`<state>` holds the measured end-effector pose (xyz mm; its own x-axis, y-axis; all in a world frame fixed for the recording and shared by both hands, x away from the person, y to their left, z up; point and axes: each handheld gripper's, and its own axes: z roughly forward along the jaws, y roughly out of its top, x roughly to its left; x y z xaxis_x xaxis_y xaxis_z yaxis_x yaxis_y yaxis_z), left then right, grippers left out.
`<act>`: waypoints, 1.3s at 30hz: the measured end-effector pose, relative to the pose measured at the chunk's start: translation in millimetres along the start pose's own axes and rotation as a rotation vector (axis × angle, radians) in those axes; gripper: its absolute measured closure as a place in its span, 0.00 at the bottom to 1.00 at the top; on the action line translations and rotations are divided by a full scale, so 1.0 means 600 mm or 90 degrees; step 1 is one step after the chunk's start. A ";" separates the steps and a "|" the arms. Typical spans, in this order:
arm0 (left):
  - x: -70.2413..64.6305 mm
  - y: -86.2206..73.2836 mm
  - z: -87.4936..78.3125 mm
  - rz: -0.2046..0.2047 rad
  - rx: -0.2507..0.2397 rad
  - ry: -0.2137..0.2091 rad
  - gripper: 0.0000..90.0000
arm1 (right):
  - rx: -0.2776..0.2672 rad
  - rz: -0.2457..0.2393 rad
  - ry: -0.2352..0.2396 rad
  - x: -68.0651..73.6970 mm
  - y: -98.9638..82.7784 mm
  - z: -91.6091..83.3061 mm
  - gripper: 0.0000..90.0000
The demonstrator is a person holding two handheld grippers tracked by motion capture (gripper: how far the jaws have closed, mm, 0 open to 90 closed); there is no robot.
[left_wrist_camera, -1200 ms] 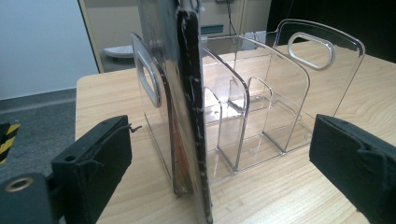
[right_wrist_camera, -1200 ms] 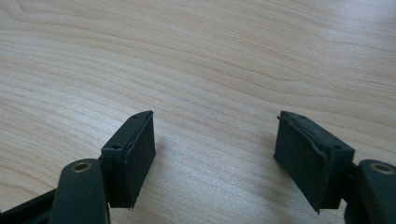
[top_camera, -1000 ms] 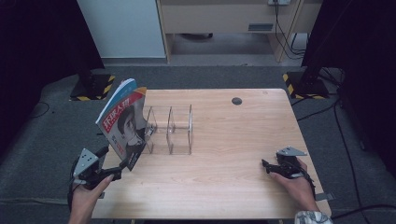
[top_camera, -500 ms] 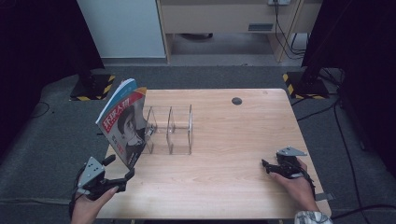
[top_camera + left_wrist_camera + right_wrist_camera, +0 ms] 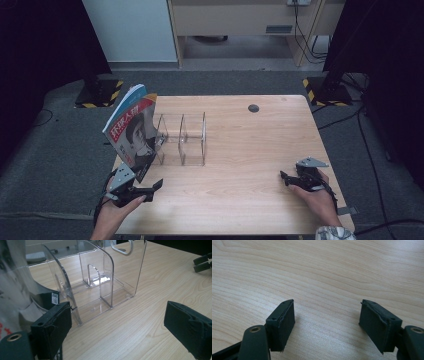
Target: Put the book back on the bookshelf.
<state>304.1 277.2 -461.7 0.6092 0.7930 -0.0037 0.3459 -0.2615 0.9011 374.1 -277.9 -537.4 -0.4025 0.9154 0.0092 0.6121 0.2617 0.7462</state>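
Note:
A magazine with a face on its cover stands at the left end of a clear acrylic file rack, leaning to the left. My left gripper is low over the table in front of the magazine's lower corner, open and holding nothing. In the left gripper view the rack's dividers rise ahead of the gripper, and the magazine shows blurred at the left. My right gripper rests at the table's front right. Its jaws stand open over bare wood.
The wooden table has a dark round grommet at the back right. The other gripper shows far off in the left gripper view. Black stands with striped feet flank the table on grey carpet.
My left gripper has drawn away from the magazine's lower edge, toward the front and right. The magazine stays leaning in the rack. The right hand has kept still.

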 end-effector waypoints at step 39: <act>-0.061 0.041 0.138 0.022 0.049 -0.073 0.04 | 0.024 0.000 -0.005 0.002 0.003 0.007 0.09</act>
<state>349.4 196.2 -475.0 0.6978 0.7157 -0.0276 0.3752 -0.3324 0.8653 377.4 -275.0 -538.7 -0.3975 0.9176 0.0043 0.6378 0.2729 0.7203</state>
